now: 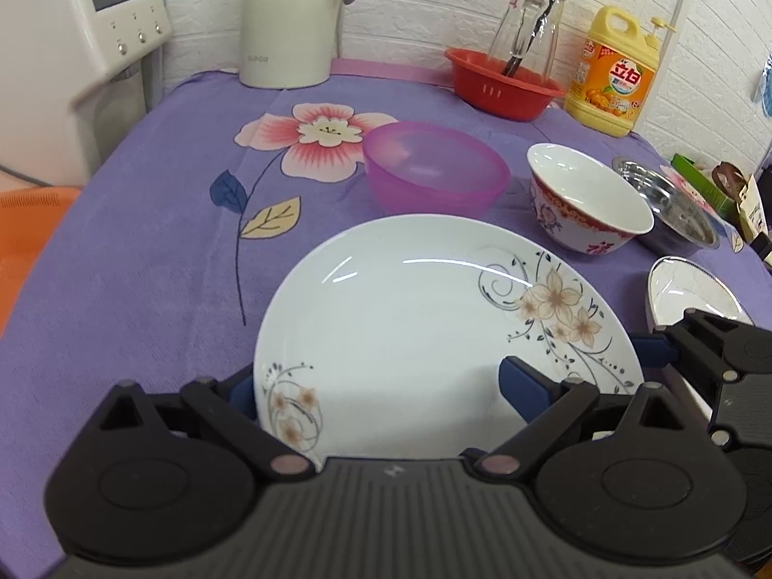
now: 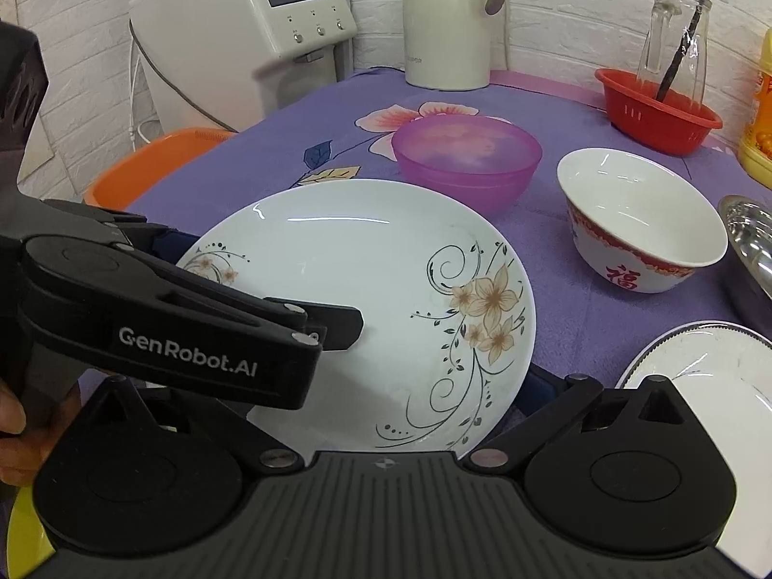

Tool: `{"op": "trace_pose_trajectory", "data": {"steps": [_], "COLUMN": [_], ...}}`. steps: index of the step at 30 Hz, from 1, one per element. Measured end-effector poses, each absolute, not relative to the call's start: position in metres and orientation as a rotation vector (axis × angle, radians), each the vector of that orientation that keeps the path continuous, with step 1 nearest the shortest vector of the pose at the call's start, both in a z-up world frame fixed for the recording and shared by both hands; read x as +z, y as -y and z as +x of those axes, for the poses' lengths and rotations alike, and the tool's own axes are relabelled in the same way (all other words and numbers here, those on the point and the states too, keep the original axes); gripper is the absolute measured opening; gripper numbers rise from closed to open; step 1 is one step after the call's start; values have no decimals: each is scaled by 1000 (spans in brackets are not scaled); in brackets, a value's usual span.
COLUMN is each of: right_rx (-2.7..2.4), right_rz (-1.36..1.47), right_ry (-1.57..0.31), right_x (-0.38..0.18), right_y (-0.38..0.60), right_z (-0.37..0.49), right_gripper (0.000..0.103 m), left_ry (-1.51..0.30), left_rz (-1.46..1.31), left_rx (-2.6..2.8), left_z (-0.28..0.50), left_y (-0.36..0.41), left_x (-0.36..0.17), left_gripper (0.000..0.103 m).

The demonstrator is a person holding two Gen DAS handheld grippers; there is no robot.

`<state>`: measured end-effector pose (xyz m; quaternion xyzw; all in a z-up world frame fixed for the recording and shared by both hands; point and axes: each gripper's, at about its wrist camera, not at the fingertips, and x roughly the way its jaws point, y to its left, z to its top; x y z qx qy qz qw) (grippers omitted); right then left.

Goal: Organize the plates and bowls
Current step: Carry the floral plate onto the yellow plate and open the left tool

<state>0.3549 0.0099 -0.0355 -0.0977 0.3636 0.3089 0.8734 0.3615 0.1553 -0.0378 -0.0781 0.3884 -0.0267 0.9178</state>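
A large white plate with tan flowers (image 1: pixel 410 318) (image 2: pixel 366 265) lies on the purple cloth. My left gripper (image 1: pixel 381 391) (image 2: pixel 255 284) is open over its near left part, one blue pad just outside the rim and the other above the plate. My right gripper (image 2: pixel 381 386) (image 1: pixel 675 342) looks open at the plate's near right side, with one finger outside the rim and the other hidden under the left gripper. Behind the plate stand a purple bowl (image 1: pixel 434 169) (image 2: pixel 465 159), a white bowl with red trim (image 1: pixel 588 198) (image 2: pixel 641 227) and a steel bowl (image 1: pixel 675 202) (image 2: pixel 748 241). A smaller dark-rimmed plate (image 1: pixel 690 284) (image 2: pixel 714 366) lies at the right.
At the back are a cream jug (image 1: pixel 289 19), a red basket (image 1: pixel 502 87) holding a glass carafe, and a yellow detergent bottle (image 1: pixel 613 72). A white appliance (image 1: pixel 82 24) and an orange basin (image 2: pixel 144 164) sit off the table's left edge. A hand (image 2: pixel 9 420) holds the left gripper.
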Motion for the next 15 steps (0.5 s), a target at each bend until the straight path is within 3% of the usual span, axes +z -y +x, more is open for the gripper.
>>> {"op": "trace_pose_trajectory", "data": {"steps": [15], "right_rx": [612], "right_rz": [-152], "right_ry": [-700], "right_x": [-16], "right_y": [-6], "right_z": [340], "right_gripper": [103], "left_ry": [-735], "left_rz": [-158], "left_rx": [-37], "left_z": [348], "left_y": [-151], "left_x": [-9], "left_gripper": [95]}}
